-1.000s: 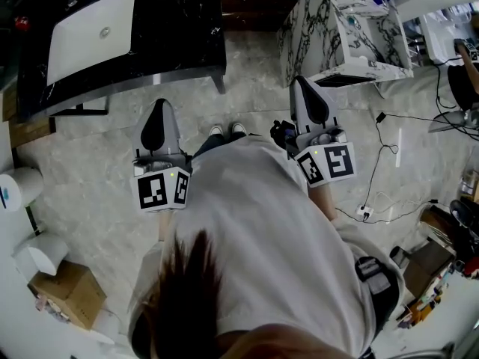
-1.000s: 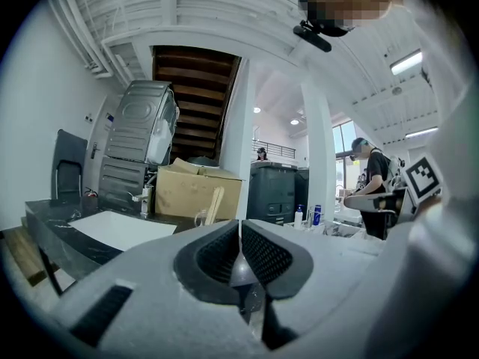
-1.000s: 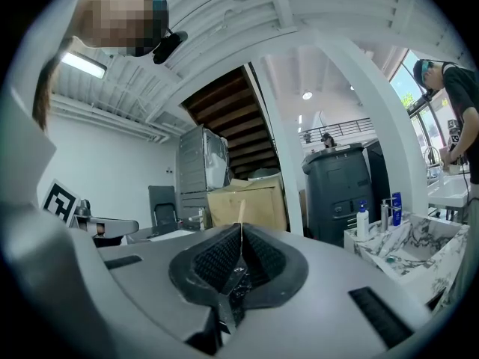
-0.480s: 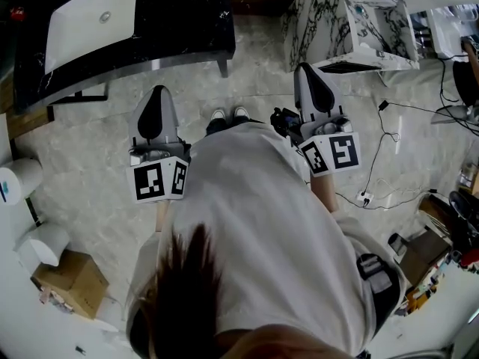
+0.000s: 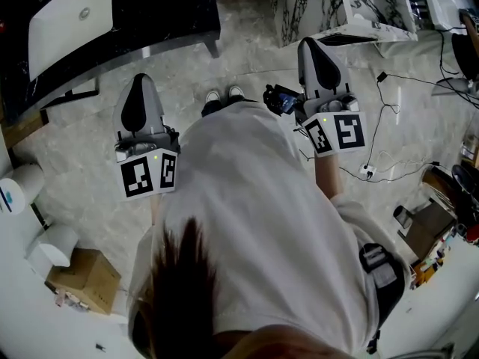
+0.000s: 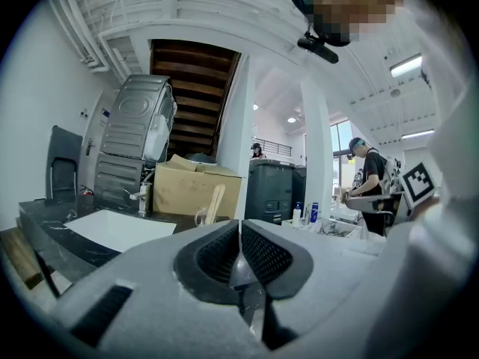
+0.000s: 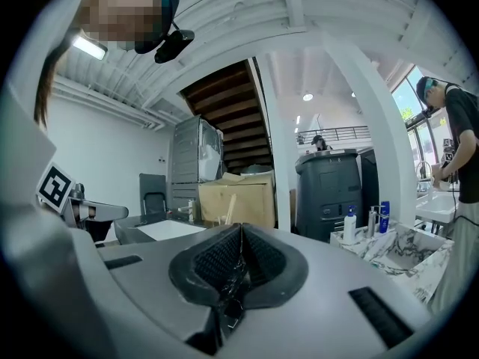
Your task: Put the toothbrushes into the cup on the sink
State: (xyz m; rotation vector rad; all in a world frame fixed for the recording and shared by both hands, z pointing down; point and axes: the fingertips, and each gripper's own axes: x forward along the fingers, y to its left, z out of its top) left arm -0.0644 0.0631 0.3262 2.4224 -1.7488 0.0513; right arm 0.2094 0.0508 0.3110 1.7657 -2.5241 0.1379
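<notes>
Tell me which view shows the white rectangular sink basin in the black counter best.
Head view: it looks down on the white rectangular sink basin, drain visible, far end cropped. The left gripper view shows it obliquely as a flat white slab; the right gripper view, only a distant sliver.

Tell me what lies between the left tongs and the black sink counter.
Only bare marble floor, per the head view: the left tongs and the black sink counter stand apart with nothing between.
</notes>
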